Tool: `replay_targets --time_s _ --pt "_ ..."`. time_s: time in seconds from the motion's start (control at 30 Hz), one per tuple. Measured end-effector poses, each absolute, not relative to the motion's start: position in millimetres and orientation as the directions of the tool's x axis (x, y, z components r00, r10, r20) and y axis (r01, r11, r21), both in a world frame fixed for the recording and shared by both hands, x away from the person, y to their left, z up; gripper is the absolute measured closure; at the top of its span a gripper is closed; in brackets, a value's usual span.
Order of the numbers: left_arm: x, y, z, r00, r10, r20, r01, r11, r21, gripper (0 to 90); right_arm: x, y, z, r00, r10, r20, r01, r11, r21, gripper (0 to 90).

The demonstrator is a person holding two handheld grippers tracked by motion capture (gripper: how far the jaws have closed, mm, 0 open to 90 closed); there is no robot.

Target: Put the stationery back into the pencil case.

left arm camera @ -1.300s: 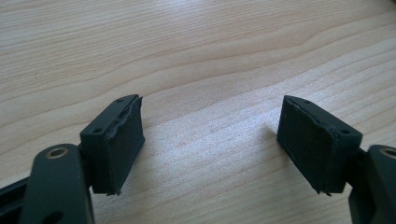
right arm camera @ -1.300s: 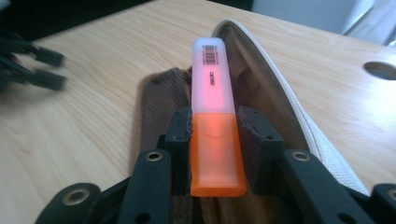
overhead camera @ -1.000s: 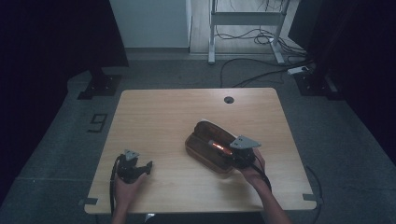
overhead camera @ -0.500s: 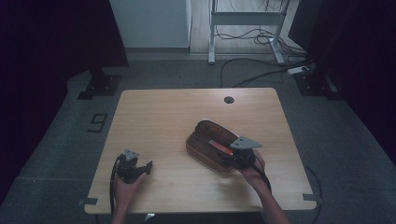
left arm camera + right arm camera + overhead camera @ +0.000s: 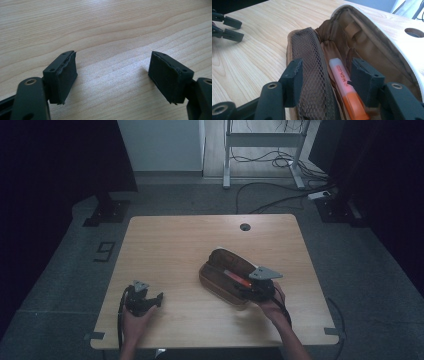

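Note:
An open brown pencil case [image 5: 222, 262] lies right of the table's middle, with an orange highlighter [image 5: 236, 278] inside it. My right gripper [image 5: 243, 287] reaches into the case from its near end. In the right gripper view the highlighter [image 5: 345, 90] lies in the pocket beside a brown mesh divider [image 5: 312, 75]. Both sit between the jaws of the right gripper [image 5: 329, 72], which have just been opening; the pads stand apart and do not press the pen. My left gripper [image 5: 157, 299] rests on the table at the near left, open with bare wood between the jaws of the left gripper [image 5: 112, 75].
The wooden table [image 5: 165, 245] has a round cable hole [image 5: 244, 227] at its far edge. In the right gripper view the left gripper [image 5: 229, 27] lies far off at the upper left. Dark floor, cables and a desk frame [image 5: 262, 140] lie beyond the table.

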State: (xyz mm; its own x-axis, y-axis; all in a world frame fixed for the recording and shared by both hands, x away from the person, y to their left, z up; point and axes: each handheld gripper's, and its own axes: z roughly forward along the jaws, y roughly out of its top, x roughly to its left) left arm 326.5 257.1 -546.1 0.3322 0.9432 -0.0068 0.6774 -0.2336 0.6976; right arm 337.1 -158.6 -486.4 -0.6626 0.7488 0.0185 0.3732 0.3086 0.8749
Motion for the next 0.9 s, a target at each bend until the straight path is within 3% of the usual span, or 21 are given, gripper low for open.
replay_targets --time_s 0.9 --pt "327 257 -546 0.332 0.943 -0.007 0.677 -0.234 0.698 22.6 318 -207 -494 -0.572 0.817 0.064 0.420 0.226 0.879 40.9"
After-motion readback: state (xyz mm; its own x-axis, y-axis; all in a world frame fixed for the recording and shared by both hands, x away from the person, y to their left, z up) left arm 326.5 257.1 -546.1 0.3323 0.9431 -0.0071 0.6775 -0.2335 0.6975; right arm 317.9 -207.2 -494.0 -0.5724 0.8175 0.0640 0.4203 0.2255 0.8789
